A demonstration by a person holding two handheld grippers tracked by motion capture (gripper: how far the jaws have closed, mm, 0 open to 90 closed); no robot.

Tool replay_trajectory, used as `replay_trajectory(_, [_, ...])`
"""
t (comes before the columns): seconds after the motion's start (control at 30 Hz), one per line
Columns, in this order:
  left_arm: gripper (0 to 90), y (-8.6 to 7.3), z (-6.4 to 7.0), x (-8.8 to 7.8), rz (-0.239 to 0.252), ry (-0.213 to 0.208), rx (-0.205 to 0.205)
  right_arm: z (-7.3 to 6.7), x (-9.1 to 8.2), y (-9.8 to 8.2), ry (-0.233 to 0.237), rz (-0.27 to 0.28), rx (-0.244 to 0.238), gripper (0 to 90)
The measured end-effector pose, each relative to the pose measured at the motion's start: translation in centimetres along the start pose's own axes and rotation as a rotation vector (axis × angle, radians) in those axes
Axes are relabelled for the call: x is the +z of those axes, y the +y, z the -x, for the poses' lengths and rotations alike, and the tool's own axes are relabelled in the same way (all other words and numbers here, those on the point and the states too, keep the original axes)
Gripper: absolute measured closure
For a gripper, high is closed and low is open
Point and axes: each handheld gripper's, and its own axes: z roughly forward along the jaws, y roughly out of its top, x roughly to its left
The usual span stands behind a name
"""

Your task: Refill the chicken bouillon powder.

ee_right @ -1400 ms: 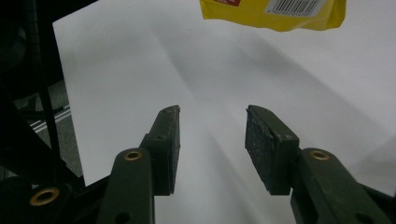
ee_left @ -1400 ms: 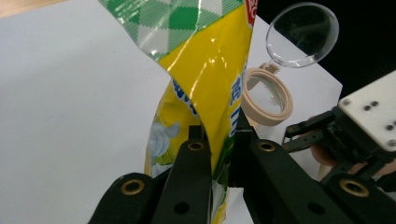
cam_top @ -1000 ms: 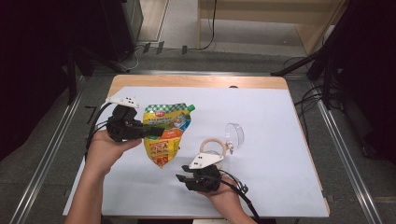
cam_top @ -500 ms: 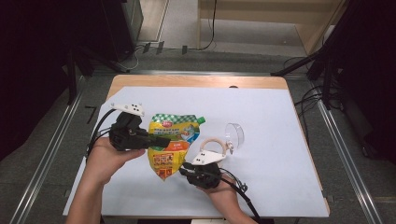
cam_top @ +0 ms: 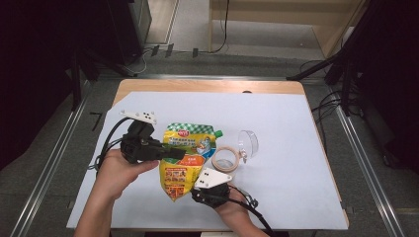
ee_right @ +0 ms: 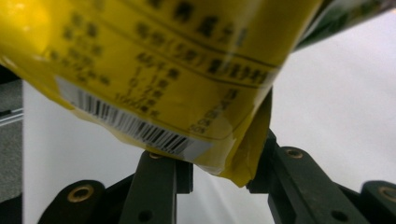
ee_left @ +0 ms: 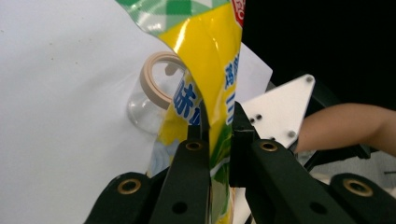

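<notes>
Where its print can be read at all, the yellow pouch [cam_top: 185, 158] gives little away: a red oval logo sits under the green-and-white checked band at its top, blue characters run down one face in the left gripper view, and the back carries a barcode [ee_right: 135, 128] beside rows of small dark characters, all too blurred to make out. The pouch has a spout corner [cam_top: 216, 132] at its upper right and looks full, though its contents stay hidden.

The left claw [ee_left: 217, 128] is clamped on the pouch's left edge, the film pinched flat between its black jaws. The right claw [ee_right: 219, 179] sits at the pouch's bottom corner; its jaws have just been opening a little, the corner stands between them, and it appears to lean against one jaw while the other stands off it.

The pouch is held up off the white sheet [cam_top: 296, 148] that covers the tabletop [cam_top: 207, 86], between the two claws. Just to the right of the pouch lies a tan roll of tape [cam_top: 225, 159], flat on the sheet. Touching that roll on the side away from the pouch, a clear plastic cup [cam_top: 248, 143] lies on its side, empty as far as can be seen.
</notes>
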Motion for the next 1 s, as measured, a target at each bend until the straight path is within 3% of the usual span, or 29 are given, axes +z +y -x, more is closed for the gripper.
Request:
replay_trajectory(0.2, [84.8, 0.2, 0.0, 1.4, -0.019, 0.067, 0.001, -0.3, -0.2, 0.2, 0.006, -0.005, 0.012, 70.6])
replay_trajectory(0.4, [82.3, 0.3, 0.2, 2.4, -0.035, 0.078, 0.004, -0.9, -0.3, 0.2, 0.019, -0.015, 0.006, 70.3])
replay_trajectory(0.6, [78.1, 0.3, 0.4, 3.3, -0.050, 0.106, -0.003, -1.5, -0.5, 0.6, 0.052, -0.022, 0.035, 70.3])
replay_trajectory(0.73, [77.7, 0.3, 0.6, 3.8, -0.071, 0.138, 0.015, -1.9, -0.5, 0.7, 0.087, -0.029, 0.049, 70.7])
replay_trajectory(1.0, [75.8, 0.3, 0.8, 4.6, -0.085, 0.150, 0.019, -2.6, -0.8, 1.4, 0.119, -0.009, 0.052, 68.2])
